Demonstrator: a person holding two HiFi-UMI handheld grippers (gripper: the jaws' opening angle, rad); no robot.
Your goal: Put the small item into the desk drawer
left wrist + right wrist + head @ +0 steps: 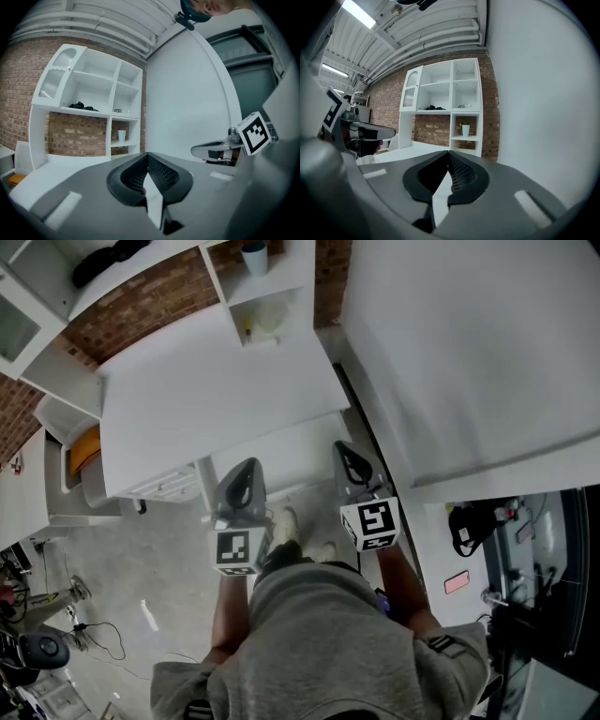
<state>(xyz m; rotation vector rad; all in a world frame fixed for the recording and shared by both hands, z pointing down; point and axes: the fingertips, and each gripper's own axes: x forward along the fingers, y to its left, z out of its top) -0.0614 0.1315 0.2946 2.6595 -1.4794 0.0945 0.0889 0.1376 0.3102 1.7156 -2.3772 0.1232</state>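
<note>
Both grippers are held up over the near edge of the white desk (pixel 187 390). My left gripper (pixel 246 470) has its jaws together at the tips (pixel 148 155), with nothing seen between them. My right gripper (pixel 345 450) is also shut and empty (pixel 449 153). Each gripper shows in the other's view: the right one (pixel 202 151), the left one (pixel 389 131). A white drawer unit (pixel 167 486) sits under the desk's left part. A small yellowish item (pixel 247 327) lies in a low shelf compartment at the desk's far side. I cannot tell whether any drawer is open.
A white shelf unit (pixel 89 93) stands against the brick wall (pixel 436 129), with a white cup (pixel 121 135) in one compartment and dark things on a higher shelf. A big white panel (pixel 469 352) fills the right. Cables and gear lie on the floor at left (pixel 56 634).
</note>
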